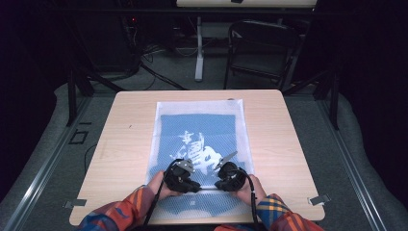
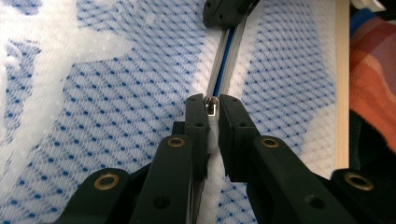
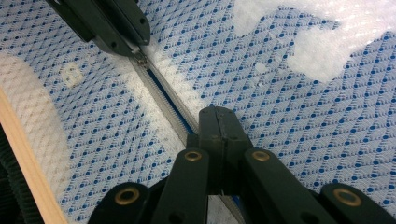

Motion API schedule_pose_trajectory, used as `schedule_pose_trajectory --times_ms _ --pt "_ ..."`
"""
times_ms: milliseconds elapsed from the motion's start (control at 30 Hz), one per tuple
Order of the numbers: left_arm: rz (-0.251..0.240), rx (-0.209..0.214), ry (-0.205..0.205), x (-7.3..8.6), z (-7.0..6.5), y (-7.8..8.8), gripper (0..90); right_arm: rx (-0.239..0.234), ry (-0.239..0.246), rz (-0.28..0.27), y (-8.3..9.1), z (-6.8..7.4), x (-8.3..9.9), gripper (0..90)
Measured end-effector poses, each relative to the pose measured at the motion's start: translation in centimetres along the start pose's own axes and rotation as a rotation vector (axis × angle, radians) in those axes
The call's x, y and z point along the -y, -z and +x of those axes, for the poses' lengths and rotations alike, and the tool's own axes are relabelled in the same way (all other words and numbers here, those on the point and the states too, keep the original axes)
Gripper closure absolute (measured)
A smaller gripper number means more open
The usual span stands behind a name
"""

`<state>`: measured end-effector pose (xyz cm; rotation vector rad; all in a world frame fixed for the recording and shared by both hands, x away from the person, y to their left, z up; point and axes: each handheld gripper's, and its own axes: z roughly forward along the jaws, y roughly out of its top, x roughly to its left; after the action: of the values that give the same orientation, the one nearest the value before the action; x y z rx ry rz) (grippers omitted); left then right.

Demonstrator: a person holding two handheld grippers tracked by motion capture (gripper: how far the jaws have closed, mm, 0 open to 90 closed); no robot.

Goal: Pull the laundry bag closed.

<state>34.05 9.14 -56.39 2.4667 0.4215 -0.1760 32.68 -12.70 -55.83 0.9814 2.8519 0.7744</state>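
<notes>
While clamped: hand-held gripper (image 2: 212, 109) on zipper pull (image 2: 211, 106) (probably).

The mesh bag (image 1: 201, 144) is white netting with a diamond pattern, and blue shows through it with white marks in the middle. Its zipper (image 2: 223, 60) is white with a blue line. The surface (image 1: 125, 139) is light wood. The jaws are black. The sleeves (image 1: 120, 214) are orange, blue and yellow plaid.
</notes>
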Motion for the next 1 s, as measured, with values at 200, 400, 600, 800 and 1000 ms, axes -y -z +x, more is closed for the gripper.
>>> schedule_pose_trajectory --times_ms 200,400,600,800,1000 --pt "0.0 0.01 0.012 0.5 0.2 0.4 82.9 -0.001 -0.002 0.004 0.1 -0.1 0.1 90.0" --pt "0.006 0.02 0.01 0.8 0.2 0.6 82.8 -0.002 -0.007 0.003 0.1 -0.1 0.1 90.0" --pt "0.017 -0.001 0.022 1.5 0.4 1.3 82.8 -0.003 -0.014 0.002 0.1 -0.2 0.1 90.0" --pt "0.015 -0.01 0.029 1.8 0.5 1.5 82.7 0.0 -0.01 0.009 0.1 -0.1 0.1 90.0" --pt "-0.013 -0.005 0.037 1.4 0.5 0.9 82.6 0.007 -0.021 0.029 0.4 -0.4 0.2 90.0"
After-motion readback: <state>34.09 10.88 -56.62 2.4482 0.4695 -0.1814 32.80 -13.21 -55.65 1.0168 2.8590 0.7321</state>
